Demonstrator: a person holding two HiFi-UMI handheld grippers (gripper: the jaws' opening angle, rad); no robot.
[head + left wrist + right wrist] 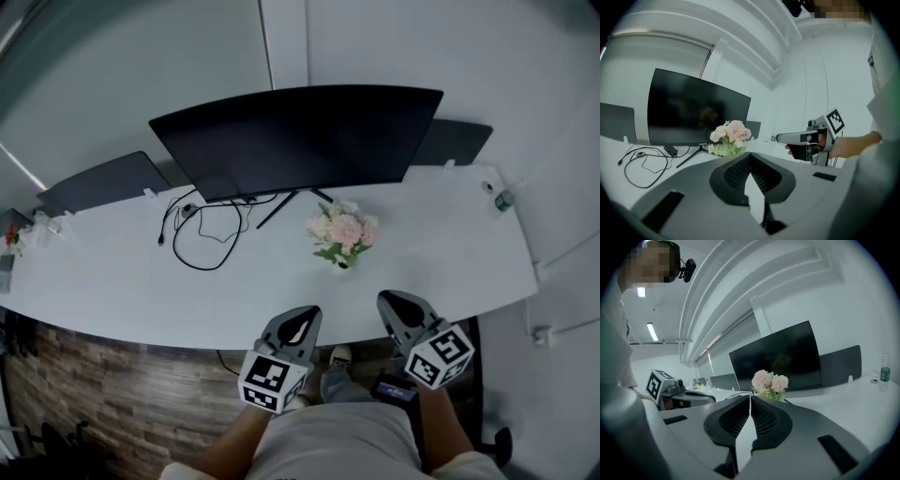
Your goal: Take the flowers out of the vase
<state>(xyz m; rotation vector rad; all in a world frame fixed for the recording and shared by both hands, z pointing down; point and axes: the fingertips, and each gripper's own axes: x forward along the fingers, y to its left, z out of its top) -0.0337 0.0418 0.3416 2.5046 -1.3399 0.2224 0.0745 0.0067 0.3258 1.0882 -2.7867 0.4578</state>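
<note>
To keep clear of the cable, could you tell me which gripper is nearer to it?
Left. The left gripper is right of the cable, on the person's side; the right gripper is farther right, past the flowers.

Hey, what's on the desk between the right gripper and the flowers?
Nothing. In the head view, only a bare stretch of white desk lies between the right gripper and the flowers.

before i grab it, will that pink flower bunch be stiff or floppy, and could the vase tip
The flowers probably weigh little: a small bunch of pink and white heads. Their thin green stems likely bend, and petals may crush. The vase looks tiny beneath the wider bouquet, so it may tip or lift along.
</note>
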